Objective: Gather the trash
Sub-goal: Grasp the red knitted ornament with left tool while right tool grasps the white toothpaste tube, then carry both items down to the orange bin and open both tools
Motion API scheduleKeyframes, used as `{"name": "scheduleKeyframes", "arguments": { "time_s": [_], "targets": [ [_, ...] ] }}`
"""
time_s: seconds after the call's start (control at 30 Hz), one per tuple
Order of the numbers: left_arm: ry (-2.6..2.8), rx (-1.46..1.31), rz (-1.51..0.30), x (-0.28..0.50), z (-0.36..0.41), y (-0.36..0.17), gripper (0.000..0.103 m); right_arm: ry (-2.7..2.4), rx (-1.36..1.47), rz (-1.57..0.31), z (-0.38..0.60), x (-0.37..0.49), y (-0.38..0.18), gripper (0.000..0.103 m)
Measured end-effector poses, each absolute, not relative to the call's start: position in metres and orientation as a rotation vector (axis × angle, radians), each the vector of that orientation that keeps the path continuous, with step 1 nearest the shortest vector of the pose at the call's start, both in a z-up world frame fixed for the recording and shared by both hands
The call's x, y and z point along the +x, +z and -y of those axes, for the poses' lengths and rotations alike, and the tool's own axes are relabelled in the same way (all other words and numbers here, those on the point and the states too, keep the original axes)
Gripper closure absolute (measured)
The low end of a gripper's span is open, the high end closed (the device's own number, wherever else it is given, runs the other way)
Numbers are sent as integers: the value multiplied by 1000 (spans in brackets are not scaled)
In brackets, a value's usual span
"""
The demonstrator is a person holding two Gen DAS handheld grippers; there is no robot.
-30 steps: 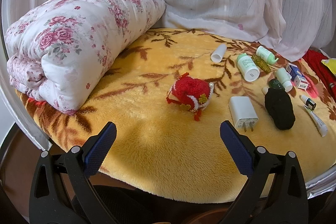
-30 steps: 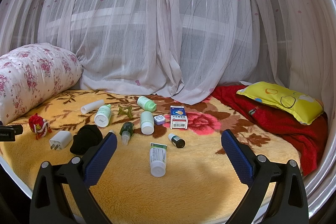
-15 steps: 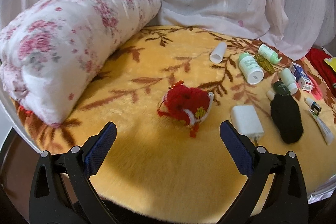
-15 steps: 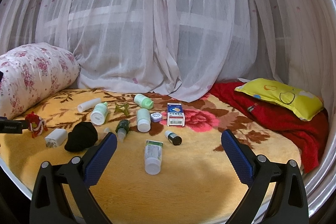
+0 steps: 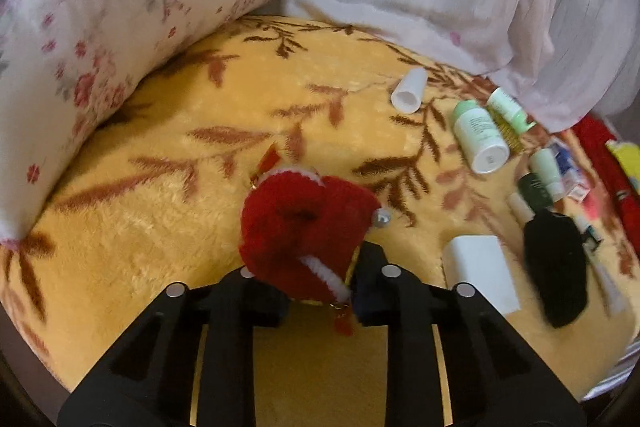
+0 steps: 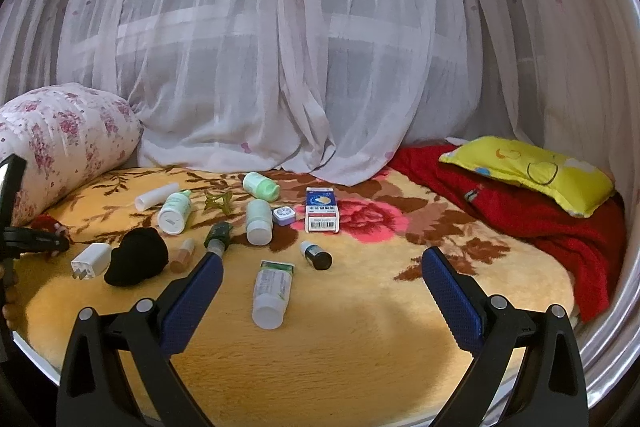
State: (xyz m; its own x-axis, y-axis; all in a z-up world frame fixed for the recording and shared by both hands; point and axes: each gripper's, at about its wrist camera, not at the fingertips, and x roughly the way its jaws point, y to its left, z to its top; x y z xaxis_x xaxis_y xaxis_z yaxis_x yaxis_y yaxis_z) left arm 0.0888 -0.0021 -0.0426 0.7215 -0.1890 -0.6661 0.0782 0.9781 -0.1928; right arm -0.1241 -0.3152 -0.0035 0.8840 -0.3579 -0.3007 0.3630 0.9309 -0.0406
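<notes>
Bedding: one floral quilt roll (image 5: 100,39), upper left of the left wrist view; one yellow blanket (image 5: 160,227) under everything.
Red plush ornament (image 5: 304,231): one, centre of that view, clamped in the left gripper (image 5: 316,297).
Risk: the soft pile may slip out; the grip sits on its lower edge only.
Right gripper (image 6: 320,291): spread wide, grasping nothing.
Small clutter: one black cloth (image 6: 136,261), one white charger (image 6: 91,260), one box (image 6: 322,215).

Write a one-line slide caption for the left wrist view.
Left gripper shut on a red plush toy on the yellow blanket, with bottles and a white charger nearby.
</notes>
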Motion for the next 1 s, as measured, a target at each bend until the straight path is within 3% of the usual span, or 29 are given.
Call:
{"name": "scheduleKeyframes", "arguments": {
  "time_s": [0.33, 0.53, 0.6, 0.63, 0.67, 1.0],
  "targets": [
    [-228, -65, -670, 34, 8, -17, 82, -328, -10, -468, 306, -68, -15, 5],
    [-288, -70, -671, 22, 16, -15, 82, -361, -52, -662, 305, -17, -39, 6],
    [-300, -73, -672, 18, 18, -15, 82, -332, -48, -727, 307, -8, -48, 30],
    [-308, -72, -671, 16, 20, -14, 82, -300, -31, -749, 310, -5, -51, 63],
    [-313, -70, -670, 15, 21, -14, 82, -280, -3, -761, 313, -4, -53, 74],
    [-419, -31, -682, -15, 37, -5, 82, -244, 24, -719, 307, -41, -30, 76]
  ]
}}
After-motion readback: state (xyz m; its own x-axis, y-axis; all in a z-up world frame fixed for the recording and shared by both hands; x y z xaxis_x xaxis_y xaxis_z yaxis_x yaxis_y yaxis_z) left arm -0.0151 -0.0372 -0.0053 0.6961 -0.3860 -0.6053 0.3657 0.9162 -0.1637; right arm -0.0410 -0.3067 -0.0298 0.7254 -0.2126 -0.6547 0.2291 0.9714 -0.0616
